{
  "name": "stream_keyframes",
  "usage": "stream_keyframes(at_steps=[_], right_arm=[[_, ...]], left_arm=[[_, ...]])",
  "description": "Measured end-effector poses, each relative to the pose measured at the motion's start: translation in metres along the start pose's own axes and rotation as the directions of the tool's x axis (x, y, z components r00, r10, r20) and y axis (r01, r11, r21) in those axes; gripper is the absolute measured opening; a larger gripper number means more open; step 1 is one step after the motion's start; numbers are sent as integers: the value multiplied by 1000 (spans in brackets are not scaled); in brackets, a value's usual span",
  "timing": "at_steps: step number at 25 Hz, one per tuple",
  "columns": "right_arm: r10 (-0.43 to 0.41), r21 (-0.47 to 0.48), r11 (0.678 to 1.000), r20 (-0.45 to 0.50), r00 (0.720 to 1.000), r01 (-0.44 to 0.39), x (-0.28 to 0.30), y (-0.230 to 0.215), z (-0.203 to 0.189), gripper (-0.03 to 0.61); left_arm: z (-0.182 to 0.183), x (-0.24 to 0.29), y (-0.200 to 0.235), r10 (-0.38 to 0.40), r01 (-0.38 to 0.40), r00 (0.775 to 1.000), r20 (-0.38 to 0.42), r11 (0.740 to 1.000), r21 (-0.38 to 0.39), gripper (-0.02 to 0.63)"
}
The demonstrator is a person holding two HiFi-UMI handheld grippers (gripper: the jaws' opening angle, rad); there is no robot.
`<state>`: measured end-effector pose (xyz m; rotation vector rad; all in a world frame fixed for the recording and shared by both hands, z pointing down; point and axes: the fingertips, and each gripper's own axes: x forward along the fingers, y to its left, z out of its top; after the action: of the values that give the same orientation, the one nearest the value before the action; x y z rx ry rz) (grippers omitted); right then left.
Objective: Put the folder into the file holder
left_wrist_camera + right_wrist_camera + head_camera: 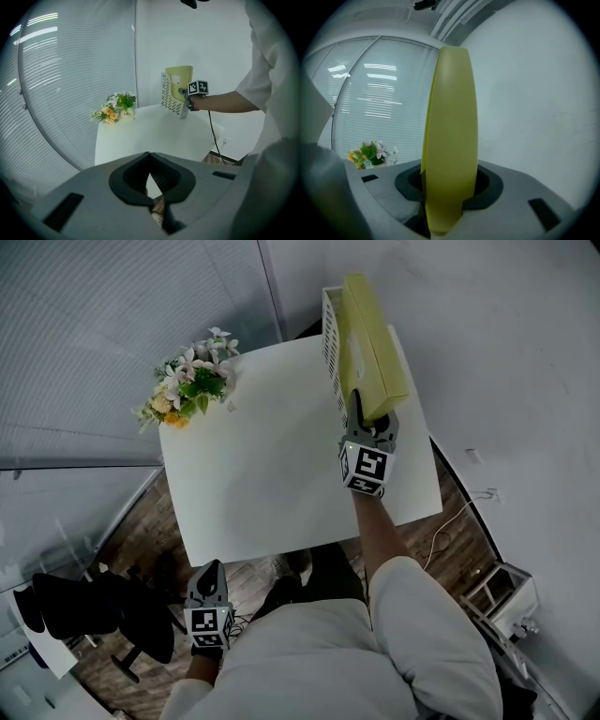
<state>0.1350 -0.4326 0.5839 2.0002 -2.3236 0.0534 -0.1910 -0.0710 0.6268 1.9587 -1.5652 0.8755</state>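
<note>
Now: your right claw (367, 420) clamps the near end of the folder (373, 343), which stands upright in the holder (330, 338) at the far right corner of the bench (272, 465). Your left claw (149, 157) is together and empty, low beside the bench.

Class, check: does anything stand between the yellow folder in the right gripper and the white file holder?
Nothing visible does. The folder already stands against the file holder; the flowers sit well aside, at the table's far left corner.

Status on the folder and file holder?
Left gripper shut, empty, low off the table. Right gripper shut on folder. Folder upright, seemingly in file holder. Nothing blocking; flowers at far corner.
</note>
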Motion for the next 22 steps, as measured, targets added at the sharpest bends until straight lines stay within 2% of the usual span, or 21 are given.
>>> stream_keyframes(at_steps=[8, 20, 22], right_arm=[[13, -123, 992, -65, 998, -21, 1, 12, -14, 221], [-3, -142, 990, -107, 994, -13, -3, 10, -19, 252], [5, -134, 991, -109, 994, -20, -3, 9, -17, 281]], left_arm=[[2, 2, 1, -2, 2, 1000, 12, 1000, -9, 8], [-1, -7, 12, 6, -5, 1000, 31, 1000, -21, 8], [0, -8, 14, 7, -7, 999, 39, 1000, -20, 8]])
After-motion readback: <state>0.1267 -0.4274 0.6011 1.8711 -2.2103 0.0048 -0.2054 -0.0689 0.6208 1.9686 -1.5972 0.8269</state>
